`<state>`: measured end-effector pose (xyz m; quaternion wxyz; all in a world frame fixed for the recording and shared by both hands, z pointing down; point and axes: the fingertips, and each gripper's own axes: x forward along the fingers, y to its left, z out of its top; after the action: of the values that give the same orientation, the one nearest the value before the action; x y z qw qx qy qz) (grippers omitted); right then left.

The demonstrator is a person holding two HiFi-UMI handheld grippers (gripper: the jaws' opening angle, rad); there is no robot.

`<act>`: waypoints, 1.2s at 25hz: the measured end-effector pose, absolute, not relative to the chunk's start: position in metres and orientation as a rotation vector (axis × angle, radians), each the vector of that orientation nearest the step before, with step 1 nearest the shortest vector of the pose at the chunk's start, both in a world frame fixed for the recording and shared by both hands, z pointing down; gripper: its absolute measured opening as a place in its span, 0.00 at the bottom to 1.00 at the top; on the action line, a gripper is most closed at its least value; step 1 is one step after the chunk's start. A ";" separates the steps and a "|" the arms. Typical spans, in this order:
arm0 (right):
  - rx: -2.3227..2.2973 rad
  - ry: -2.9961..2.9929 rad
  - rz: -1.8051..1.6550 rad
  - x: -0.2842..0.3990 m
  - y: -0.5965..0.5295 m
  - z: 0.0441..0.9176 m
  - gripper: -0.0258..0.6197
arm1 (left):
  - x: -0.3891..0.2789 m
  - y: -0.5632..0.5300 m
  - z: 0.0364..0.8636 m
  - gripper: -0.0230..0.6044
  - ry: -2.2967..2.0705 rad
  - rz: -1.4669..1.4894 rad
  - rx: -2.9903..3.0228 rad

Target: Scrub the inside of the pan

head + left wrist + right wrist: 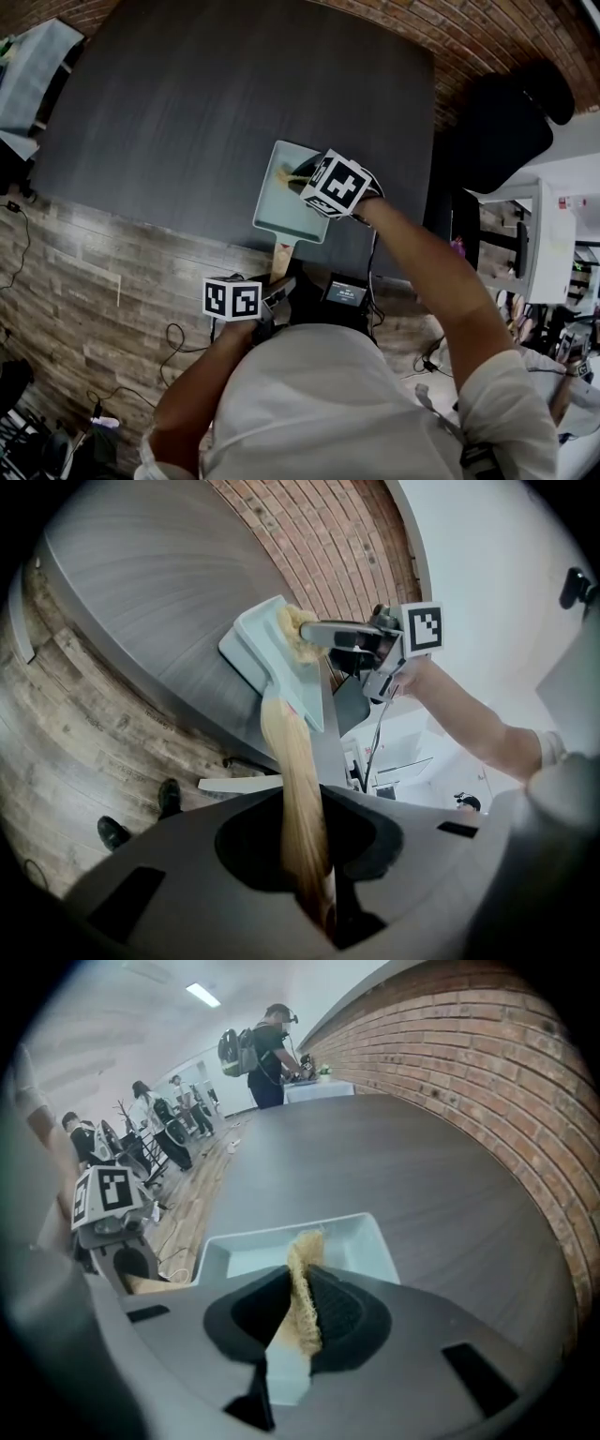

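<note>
The right gripper (302, 1314) has its dark ribbed fingers (342, 1312) clenched on a tan, fibrous scrub pad (305, 1269). The pad stands on edge between them and pokes out past their tips. Just beyond those tips lies the pale mint-green square pan (361, 1241). The pad's free end hangs over the inside of it, toward the wall farthest from the handle, though whether it actually touches the bottom is hard to tell.

The left gripper (314, 883) is clamped on the pan's light wooden handle (295, 780) (its jaws stand only a little apart, with the wood filling the gap). The handle runs straight out from these fingers to the pan's near edge.

The pan rests flat on a dark grey table (216, 112) with a curved edge, close to the side nearest the person. Past the table, to the right of the right fingers, runs a red brick wall (469, 1072). Below the left fingers lies a wood-plank floor (84, 733).
</note>
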<state>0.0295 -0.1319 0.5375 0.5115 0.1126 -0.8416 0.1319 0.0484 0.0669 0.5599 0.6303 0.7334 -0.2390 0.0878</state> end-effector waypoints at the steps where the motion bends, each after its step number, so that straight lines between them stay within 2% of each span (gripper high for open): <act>1: 0.308 -2.024 0.312 0.027 -0.140 0.538 0.14 | 0.048 0.067 0.560 0.14 -0.548 0.200 1.680; 11: 0.561 -1.964 0.336 0.026 -0.180 0.555 0.14 | 0.048 0.067 0.559 0.14 -0.551 0.187 1.680; 30: 0.601 -1.877 0.218 0.070 -0.183 0.547 0.14 | 0.048 0.067 0.561 0.14 -0.568 0.188 1.682</act>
<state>0.0697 -0.1825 0.5473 0.5473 0.2538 -0.7922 0.0922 0.0480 0.0666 0.5606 0.6274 0.7336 -0.2479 0.0822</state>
